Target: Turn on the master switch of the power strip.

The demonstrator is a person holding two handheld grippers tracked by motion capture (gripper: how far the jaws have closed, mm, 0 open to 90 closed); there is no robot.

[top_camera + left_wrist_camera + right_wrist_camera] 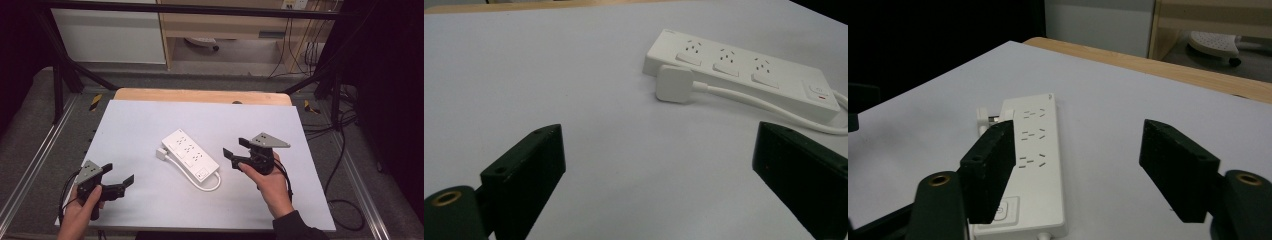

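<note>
Both black hand-held grippers, left gripper (119, 176) and right gripper (234, 148), gape empty on either side of the white plastic power strip (190, 154) lying on the pale grey table sheet (135, 130).

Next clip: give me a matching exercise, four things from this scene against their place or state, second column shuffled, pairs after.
Column one:
1. power strip
2. plug
3. left gripper
4. right gripper

Column two:
A. open, at the table's near left
B. lies against the strip's side
C. open, just right of the strip
D. lies at an angle mid-table, sockets up

Pairs: 1-D, 2-B, 3-A, 4-C
</note>
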